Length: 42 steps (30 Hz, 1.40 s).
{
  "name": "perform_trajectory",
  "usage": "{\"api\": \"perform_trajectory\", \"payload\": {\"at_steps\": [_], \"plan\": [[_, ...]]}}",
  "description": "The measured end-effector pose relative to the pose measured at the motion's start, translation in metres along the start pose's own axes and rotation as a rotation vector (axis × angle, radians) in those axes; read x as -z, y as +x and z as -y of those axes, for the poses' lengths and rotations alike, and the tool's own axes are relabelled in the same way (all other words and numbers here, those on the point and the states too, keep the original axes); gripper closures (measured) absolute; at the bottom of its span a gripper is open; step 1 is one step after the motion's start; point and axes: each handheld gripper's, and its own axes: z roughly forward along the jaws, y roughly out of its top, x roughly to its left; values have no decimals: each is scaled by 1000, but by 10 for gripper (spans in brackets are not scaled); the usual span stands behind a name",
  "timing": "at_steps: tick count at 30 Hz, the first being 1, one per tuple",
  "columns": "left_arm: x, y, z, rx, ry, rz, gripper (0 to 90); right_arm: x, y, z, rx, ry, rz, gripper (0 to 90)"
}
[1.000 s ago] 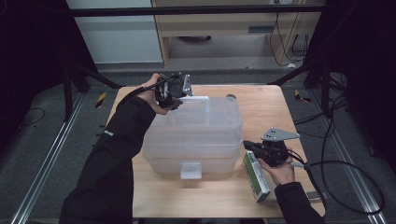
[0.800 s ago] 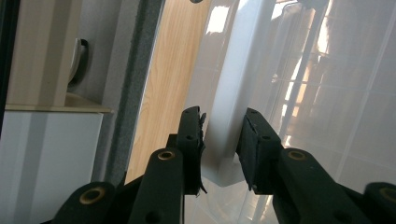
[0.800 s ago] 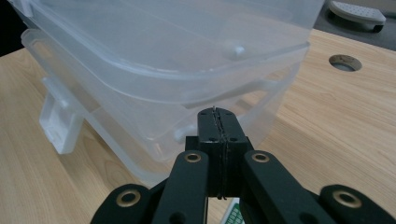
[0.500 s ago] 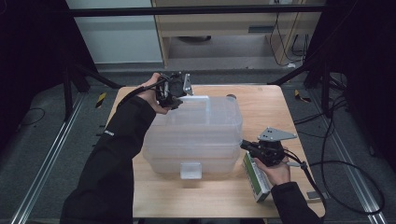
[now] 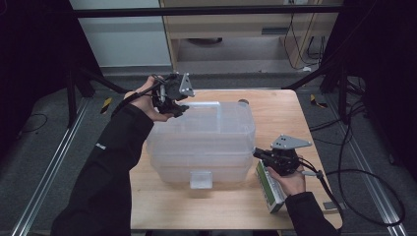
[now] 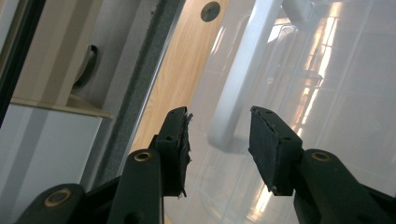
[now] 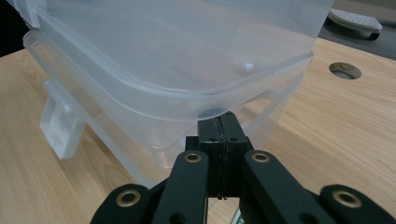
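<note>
Right gripper nearer, perhaps touching bin rim

- The clear plastic bin takes up most of the middle of the worktop, so nothing crosses there except over its top.
- Bare wood lies open along the near edge and at the far right corner.
- The green box narrows the right strip; the right gripper, jaws pressed together, sits just beside the bin's right corner.
- The left gripper, jaws apart, hangs at the bin's far left rim, with a white handle bar ahead.
</note>
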Motion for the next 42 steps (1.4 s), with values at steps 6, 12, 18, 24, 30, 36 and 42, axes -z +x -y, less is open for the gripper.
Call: {"api": "perform_trajectory", "payload": {"at_steps": [6,12,18,24,30,36,42], "plan": [[16,3,17,80,-49,-21,569,0,0,0,1,1,1,900],[24,5,42,182,-91,-39,602,0,1,0,0,4,6,900],[27,0,63,282,-130,-83,626,0,1,0,-1,4,6,900],[31,-5,82,373,-173,-132,670,0,1,0,-1,4,7,900],[34,-9,108,490,-224,-180,731,0,1,1,0,5,8,900],[33,-13,135,578,-284,-233,789,0,1,1,2,7,10,900],[29,-22,164,707,-315,-260,835,0,1,1,3,5,11,900]]}}
